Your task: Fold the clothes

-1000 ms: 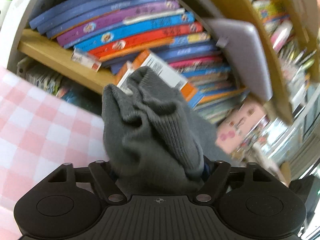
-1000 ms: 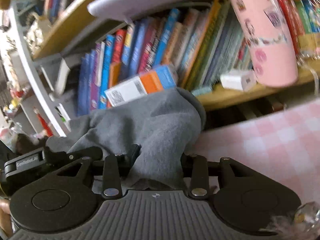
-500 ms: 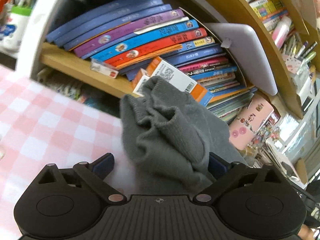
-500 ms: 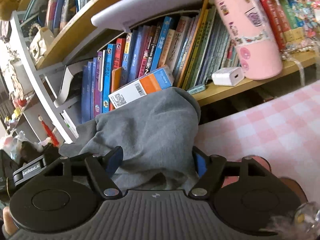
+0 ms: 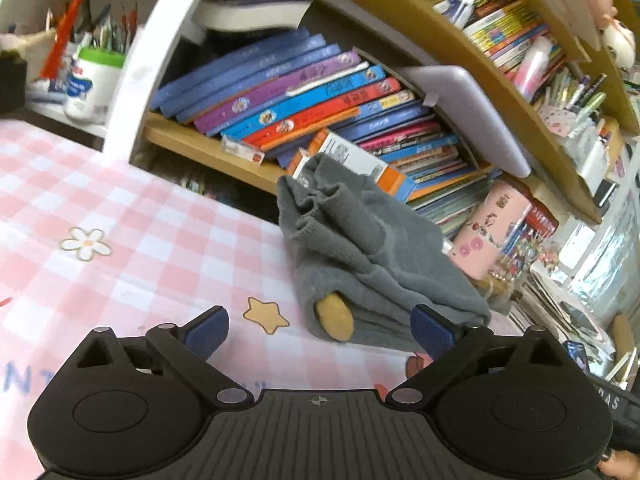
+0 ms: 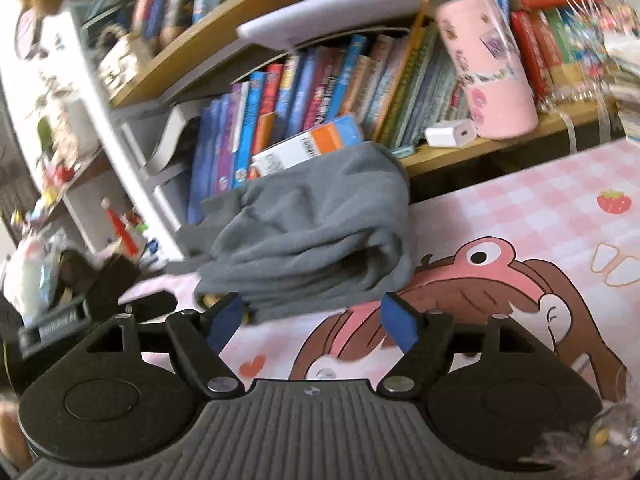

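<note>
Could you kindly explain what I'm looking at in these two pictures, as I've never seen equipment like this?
A person holds a tool in each hand; each carries a camera looking along its two fingers. One picture comes from the left hand-held gripper, the other from the right hand-held gripper. Both stand open with blue pads and hold nothing. Between them a folded grey garment lies on a pink checked tablecloth printed with cartoons. Behind stands a bookshelf crowded with books and a pink cylinder.
</note>
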`<state>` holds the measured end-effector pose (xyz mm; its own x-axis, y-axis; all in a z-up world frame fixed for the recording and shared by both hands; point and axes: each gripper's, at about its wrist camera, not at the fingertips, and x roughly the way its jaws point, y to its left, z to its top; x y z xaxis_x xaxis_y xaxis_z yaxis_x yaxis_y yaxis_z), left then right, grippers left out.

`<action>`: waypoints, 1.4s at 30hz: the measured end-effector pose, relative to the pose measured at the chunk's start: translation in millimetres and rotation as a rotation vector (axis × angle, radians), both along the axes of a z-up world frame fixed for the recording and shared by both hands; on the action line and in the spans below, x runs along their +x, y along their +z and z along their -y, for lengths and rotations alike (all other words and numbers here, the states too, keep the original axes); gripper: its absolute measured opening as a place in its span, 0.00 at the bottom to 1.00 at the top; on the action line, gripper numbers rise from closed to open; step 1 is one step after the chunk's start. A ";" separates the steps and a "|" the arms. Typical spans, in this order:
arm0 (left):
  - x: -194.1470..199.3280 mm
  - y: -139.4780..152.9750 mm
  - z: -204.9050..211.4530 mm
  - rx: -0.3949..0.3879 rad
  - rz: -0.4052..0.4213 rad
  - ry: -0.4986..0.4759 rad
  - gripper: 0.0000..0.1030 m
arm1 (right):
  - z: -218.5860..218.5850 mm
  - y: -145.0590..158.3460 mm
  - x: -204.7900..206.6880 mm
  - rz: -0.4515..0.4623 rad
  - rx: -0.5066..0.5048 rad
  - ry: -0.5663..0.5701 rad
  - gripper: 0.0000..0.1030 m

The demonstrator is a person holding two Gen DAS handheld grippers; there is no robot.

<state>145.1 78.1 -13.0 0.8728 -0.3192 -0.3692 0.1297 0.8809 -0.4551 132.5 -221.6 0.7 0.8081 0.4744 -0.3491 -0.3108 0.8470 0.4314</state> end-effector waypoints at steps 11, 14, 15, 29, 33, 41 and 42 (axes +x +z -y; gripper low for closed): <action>-54.3 14.0 22.6 0.173 0.061 0.029 0.96 | -23.6 15.9 -59.0 0.115 -0.156 -0.014 0.82; -63.5 15.3 24.1 0.197 0.072 0.041 0.96 | -27.4 18.1 -68.7 0.151 -0.238 -0.070 0.82; -66.6 15.7 24.5 0.205 0.076 0.045 0.96 | -27.4 18.2 -70.1 0.159 -0.255 -0.078 0.82; -82.7 18.8 54.7 0.448 0.170 0.024 0.96 | -35.5 16.5 -73.3 0.215 -0.449 -0.147 0.89; -85.4 18.7 59.1 0.487 0.185 0.023 0.99 | -38.0 14.2 -71.1 0.213 -0.467 -0.133 0.92; -83.4 18.4 56.5 0.495 0.167 0.047 1.00 | -41.4 9.2 -67.7 0.190 -0.491 -0.125 0.96; -82.6 18.3 56.1 0.493 0.162 0.049 1.00 | -41.7 9.1 -67.9 0.191 -0.493 -0.123 0.96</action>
<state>62.6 22.0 5.3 0.9407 -0.0984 -0.3247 0.1169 0.9924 0.0380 64.6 -179.9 9.8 0.9183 0.1888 -0.3479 -0.2300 0.9698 -0.0811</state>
